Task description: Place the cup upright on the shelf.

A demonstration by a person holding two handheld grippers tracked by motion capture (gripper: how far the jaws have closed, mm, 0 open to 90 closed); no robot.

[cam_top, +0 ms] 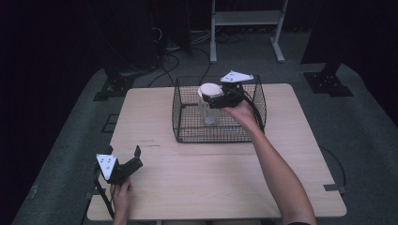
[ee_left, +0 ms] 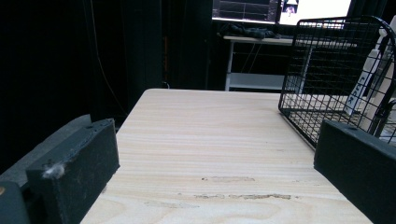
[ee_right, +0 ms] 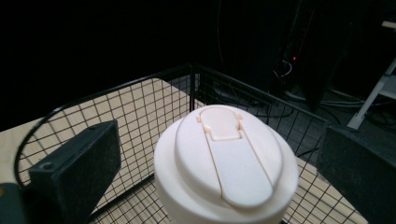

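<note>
Dark curtains and cable-strewn floor surround a pale wooden table, and on its far half stands a black wire basket. Inside the basket, close to its middle, a clear tumbler with a cream flip-top lid stands upright on the wire bottom. The right tool reaches over the near rim of the basket at the height of the lid; in the right gripper view its jaws are spread, one on each side of the lid, and do not touch it. I judge this is so that the lid sits between the pads for a firm pinch around the top. The left tool waits well apart from the basket, near the table's front left corner, its jaws spread and holding nothing, probably to keep out of the way.
</note>
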